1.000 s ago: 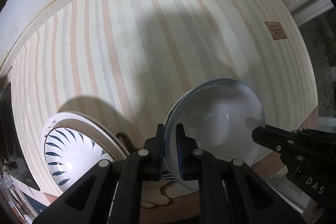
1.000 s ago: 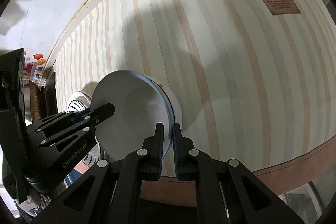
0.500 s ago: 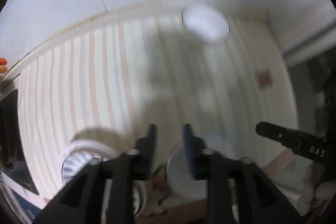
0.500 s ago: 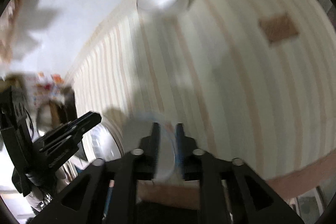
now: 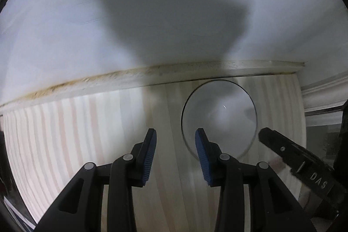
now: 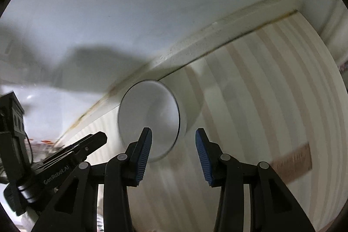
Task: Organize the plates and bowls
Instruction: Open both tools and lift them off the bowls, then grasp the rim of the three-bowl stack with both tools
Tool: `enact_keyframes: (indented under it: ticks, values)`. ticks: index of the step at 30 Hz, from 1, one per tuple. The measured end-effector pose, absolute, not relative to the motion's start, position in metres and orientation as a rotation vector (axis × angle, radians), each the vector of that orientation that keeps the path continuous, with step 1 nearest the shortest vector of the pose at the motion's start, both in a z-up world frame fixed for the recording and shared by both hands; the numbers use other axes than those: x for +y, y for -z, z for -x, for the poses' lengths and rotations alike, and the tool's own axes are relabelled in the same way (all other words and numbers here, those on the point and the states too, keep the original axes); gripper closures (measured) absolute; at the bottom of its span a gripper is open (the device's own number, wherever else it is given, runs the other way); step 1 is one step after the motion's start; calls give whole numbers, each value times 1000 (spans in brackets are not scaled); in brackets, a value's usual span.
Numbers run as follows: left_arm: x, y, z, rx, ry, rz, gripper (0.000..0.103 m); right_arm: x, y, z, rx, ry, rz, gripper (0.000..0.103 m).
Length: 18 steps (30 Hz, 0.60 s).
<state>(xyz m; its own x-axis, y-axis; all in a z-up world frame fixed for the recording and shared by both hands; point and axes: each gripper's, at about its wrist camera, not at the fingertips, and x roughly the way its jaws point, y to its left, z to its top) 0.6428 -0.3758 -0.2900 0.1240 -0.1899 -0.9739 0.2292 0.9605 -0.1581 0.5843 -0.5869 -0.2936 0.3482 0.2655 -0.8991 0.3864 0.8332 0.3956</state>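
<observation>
white bowl (image 5: 219, 121), thin dark rim | left tongs (image 5: 175, 153) released | right tongs (image 6: 173, 153) released

A white bowl (image 5: 219, 121) with a thin dark rim sat right of center, near the back edge.

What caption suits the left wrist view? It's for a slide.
Left gripper open and empty over the striped cloth, white bowl ahead by the wall, right gripper alongside.

We see a home dining spot: a pastel-striped cloth-covered table (image 5: 87, 123) pushed against a plain white wall (image 5: 152, 3), with a white round black-rimmed bowl (image 5: 219, 119) near that wall.
</observation>
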Motion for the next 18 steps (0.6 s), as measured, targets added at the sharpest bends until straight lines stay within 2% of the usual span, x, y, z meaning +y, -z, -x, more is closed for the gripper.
enact_keyframes:
  ticks: [15, 16, 17, 18]
  values:
    - [-408, 341, -661, 1497, 302, -119, 69, -584, 340, -623, 1322, 102, -614, 58]
    - [-411, 343, -662, 1495, 308, -117, 72, -583, 341, -624, 1323, 102, -613, 59]
    - [-413, 345, -664, 1493, 310, -117, 85, -582, 342, -624, 1323, 103, -612, 65]
    - [-415, 347, -666, 1496, 313, -122, 92, -587, 344, -626, 1323, 104, -611, 70]
